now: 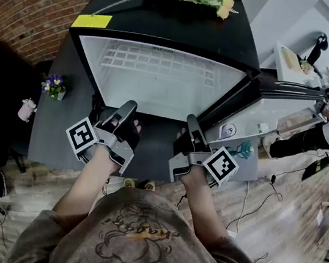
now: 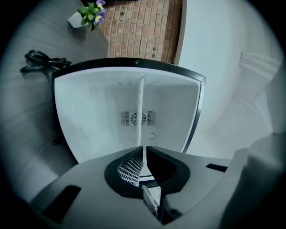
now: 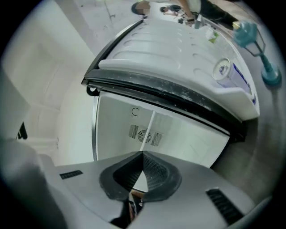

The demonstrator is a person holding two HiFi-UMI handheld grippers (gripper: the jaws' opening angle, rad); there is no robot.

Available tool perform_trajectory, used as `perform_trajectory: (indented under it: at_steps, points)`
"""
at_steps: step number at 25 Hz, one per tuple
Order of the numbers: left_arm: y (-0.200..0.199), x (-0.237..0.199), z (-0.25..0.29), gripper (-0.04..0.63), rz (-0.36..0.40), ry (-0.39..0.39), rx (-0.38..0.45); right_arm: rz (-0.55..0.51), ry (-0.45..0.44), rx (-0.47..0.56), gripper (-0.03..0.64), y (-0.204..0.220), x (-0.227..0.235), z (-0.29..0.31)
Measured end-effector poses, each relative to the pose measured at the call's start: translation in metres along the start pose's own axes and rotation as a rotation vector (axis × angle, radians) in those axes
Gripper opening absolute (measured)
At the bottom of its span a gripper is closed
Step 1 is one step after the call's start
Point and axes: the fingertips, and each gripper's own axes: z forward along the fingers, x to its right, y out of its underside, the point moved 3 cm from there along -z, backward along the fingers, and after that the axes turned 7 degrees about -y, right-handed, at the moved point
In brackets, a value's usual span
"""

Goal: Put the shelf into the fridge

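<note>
Shelf [image 1: 159, 84] lies level, reaching into the open fridge [image 1: 187, 29], with the left claw [image 1: 128, 108] and right claw [image 1: 190, 122] each pinched shut on its near edge. It looks thin, stiff, light and possibly slippery, so gripping near both front corners should steady it

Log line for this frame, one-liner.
phase: shelf insertion | left gripper shut on shelf front edge | right gripper shut on same edge | shelf reaching into fridge | door open
</note>
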Motion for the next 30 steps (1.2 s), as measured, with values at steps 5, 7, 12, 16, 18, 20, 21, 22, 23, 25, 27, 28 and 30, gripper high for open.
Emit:
perform_trajectory:
  at_steps: [5,7,12,16,18,20,21,22,23,25,27,28,30]
  points:
    - [0.007,0.0,-0.007,0.032,0.198,0.029,-0.072,-0.247,-0.074,-0.075,-0.003,-0.002,-0.018,-0.005]
    - [0.01,-0.001,-0.008,0.031,0.277,0.034,-0.093,-0.31,-0.066,-0.097,-0.002,0.0,-0.015,-0.011]
    - [0.013,-0.01,-0.01,0.031,0.581,0.026,-0.146,-0.503,-0.023,-0.171,-0.002,0.008,0.0,-0.026]
    - [0.02,-0.019,-0.011,0.031,0.749,0.013,-0.172,-0.652,-0.01,-0.212,-0.002,0.015,0.009,-0.033]
    - [0.025,-0.023,-0.011,0.029,0.835,0.003,-0.181,-0.718,-0.004,-0.225,-0.002,0.02,0.013,-0.034]
    - [0.03,-0.028,-0.01,0.029,0.922,-0.006,-0.181,-0.773,0.009,-0.236,-0.002,0.025,0.018,-0.035]
    - [0.032,-0.031,-0.01,0.031,0.96,-0.012,-0.179,-0.804,0.016,-0.245,-0.002,0.028,0.02,-0.035]
    - [0.034,-0.035,-0.011,0.03,0.996,-0.019,-0.175,-0.835,0.023,-0.255,-0.002,0.031,0.022,-0.035]
    - [0.035,-0.038,-0.012,0.03,1.032,-0.027,-0.17,-0.861,0.029,-0.265,-0.002,0.034,0.024,-0.035]
    - [0.035,-0.043,-0.014,0.029,1.111,-0.046,-0.153,-0.9,0.043,-0.279,-0.002,0.038,0.029,-0.035]
    - [0.035,-0.047,-0.016,0.031,1.189,-0.062,-0.134,-0.931,0.062,-0.286,-0.002,0.041,0.034,-0.036]
    - [0.035,-0.048,-0.017,0.03,1.218,-0.071,-0.125,-0.946,0.072,-0.289,-0.002,0.042,0.036,-0.036]
    - [0.034,-0.05,-0.018,0.03,1.244,-0.085,-0.112,-0.965,0.086,-0.292,-0.002,0.044,0.039,-0.037]
